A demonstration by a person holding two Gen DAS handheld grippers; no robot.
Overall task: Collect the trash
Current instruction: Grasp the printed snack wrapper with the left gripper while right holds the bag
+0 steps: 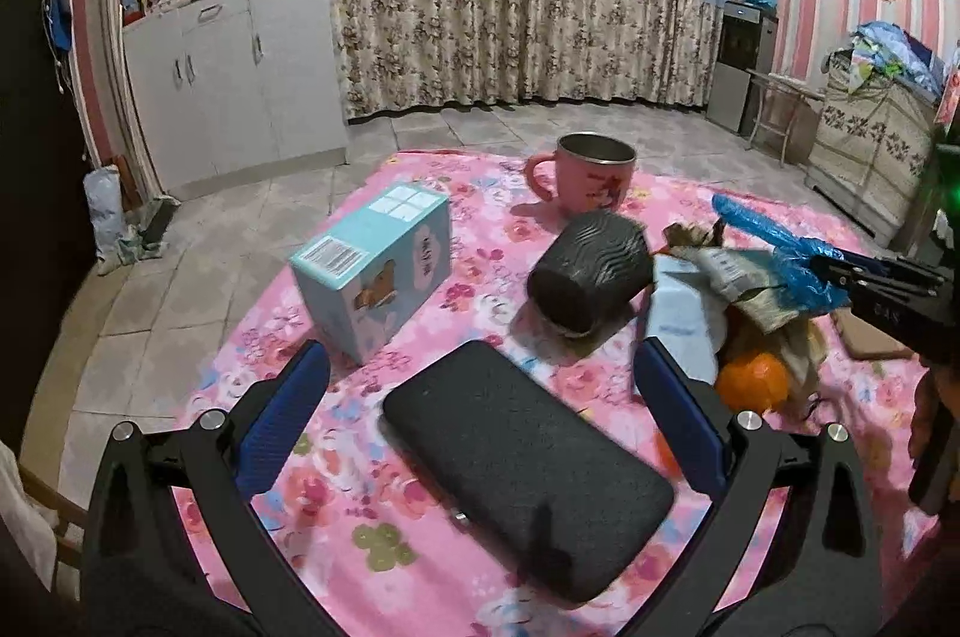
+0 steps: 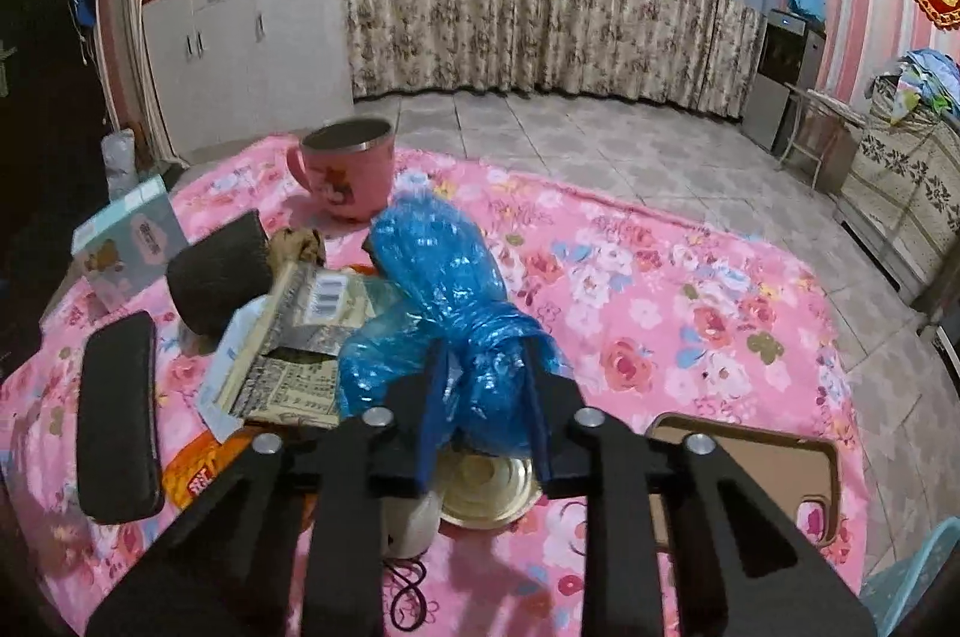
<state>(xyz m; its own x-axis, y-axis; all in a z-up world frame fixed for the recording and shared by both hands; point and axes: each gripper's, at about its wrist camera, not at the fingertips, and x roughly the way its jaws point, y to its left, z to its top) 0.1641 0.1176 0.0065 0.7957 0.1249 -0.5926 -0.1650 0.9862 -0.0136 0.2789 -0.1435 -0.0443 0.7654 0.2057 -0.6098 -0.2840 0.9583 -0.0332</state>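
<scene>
we pinch the blue plastic bag in our right gripper; left gripper jaws spread over the black case.

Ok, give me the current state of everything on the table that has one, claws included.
right claw: shut on the blue plastic bag.
left claw: open, empty, over the black case.
black case: closed, lying flat.
pink mug: upright, contents not visible.
dark ribbed cup: tipped on its side.
blue carton: closed, standing.
paper wrappers: crumpled in a pile.
orange: whole, beside the pile.
</scene>
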